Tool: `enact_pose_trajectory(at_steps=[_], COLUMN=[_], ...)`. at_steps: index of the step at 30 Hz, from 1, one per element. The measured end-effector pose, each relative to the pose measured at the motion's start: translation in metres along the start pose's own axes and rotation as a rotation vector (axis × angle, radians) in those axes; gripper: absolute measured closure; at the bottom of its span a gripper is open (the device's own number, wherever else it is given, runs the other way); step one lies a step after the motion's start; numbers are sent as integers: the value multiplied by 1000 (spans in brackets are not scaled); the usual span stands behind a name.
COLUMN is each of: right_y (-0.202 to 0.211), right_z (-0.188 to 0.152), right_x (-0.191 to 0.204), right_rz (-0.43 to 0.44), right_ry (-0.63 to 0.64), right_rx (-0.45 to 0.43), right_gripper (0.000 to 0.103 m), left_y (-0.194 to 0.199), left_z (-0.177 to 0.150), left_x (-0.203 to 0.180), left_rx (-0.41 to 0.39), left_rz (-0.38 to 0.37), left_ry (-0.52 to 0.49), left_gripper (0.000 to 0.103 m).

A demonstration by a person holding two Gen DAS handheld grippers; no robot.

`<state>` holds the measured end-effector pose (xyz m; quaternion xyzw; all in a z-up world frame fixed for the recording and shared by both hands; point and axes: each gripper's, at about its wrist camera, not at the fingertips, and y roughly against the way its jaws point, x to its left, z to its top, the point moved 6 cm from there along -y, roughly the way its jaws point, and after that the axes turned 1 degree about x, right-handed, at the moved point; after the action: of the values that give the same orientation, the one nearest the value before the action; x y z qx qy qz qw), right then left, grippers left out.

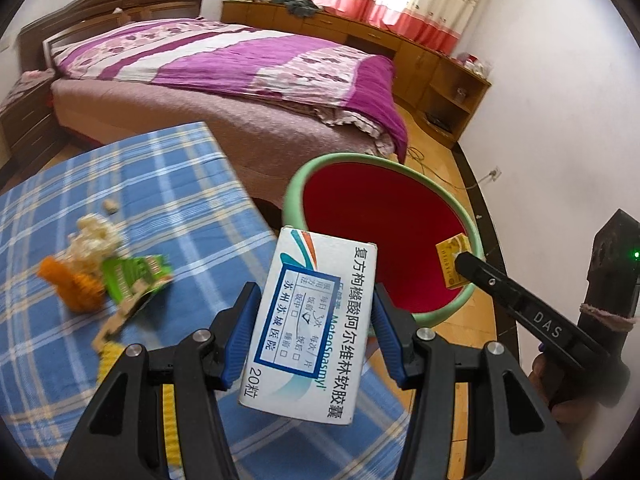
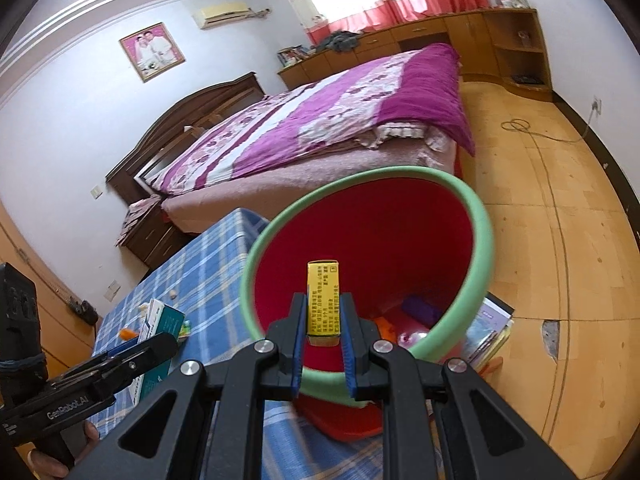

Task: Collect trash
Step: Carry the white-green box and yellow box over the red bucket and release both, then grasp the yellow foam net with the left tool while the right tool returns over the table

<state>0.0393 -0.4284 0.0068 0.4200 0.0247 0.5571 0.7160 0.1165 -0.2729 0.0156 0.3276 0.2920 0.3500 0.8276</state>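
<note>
**Inspector A:** What was recorded for the left gripper (image 1: 316, 332)?

**Inspector B:** Its jaws were found about half open and clamped on a white medicine box (image 1: 310, 330), printed with blue and teal lettering. The box was pinched across its width by the blue pads (image 1: 244, 336), one long end projecting forward, above the edge of the blue plaid tablecloth (image 1: 120, 184) and just short of the bin rim.

**Inspector A:** And the right gripper (image 2: 323, 316)?

**Inspector B:** Its jaws were noted as nearly closed, gripped on a narrow yellow box (image 2: 323, 300). That box was held upright over the open mouth of the red waste bin (image 2: 400, 232), which is edged with a pale green rim (image 2: 478, 248). Some purple and orange items were observed lying at the bottom of the bin; their identity could not be established.

**Inspector A:** Was anything left on the table?

**Inspector B:** A blurred cluster was seen on the cloth: crumpled white tissue (image 1: 94, 240), an orange object (image 1: 68, 286) and a green wrapper (image 1: 136, 276), close together. A small pale scrap (image 1: 111, 205) lay apart, beyond them.

**Inspector A:** Surroundings?

**Inspector B:** A bed (image 1: 224, 64) with a purple floral quilt was logged behind the bin.
</note>
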Motion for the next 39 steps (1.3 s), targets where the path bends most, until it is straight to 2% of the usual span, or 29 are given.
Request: enact_pose_trajectory(at_steps=[8, 16, 18, 22, 29, 34, 39], right_y=[-14, -26, -28, -31, -35, -39, -34], right_z=[8, 15, 16, 18, 17, 13, 10], right_x=[-30, -40, -41, -41, -43, -38, -33], right_rz=[-28, -39, -31, -27, -14, -4, -8], right_ry=[-27, -16, -20, -15, -25, -15, 0], right_rx=[24, 52, 57, 69, 96, 117, 96], right_gripper=[85, 82, 82, 82, 68, 61, 49], left_y=[-36, -59, -62, -65, -60, -48, -39], left_z=[16, 24, 24, 26, 24, 22, 17], left_x=[-24, -37, -36, -35, -27, -16, -8], left_rx=[26, 61, 69, 69, 76, 50, 42], left_rz=[-31, -41, -35, -30, -20, 0, 9], left_ry=[-26, -44, -39, -21, 18, 42, 58], left_gripper=[47, 47, 38, 36, 36, 36, 36])
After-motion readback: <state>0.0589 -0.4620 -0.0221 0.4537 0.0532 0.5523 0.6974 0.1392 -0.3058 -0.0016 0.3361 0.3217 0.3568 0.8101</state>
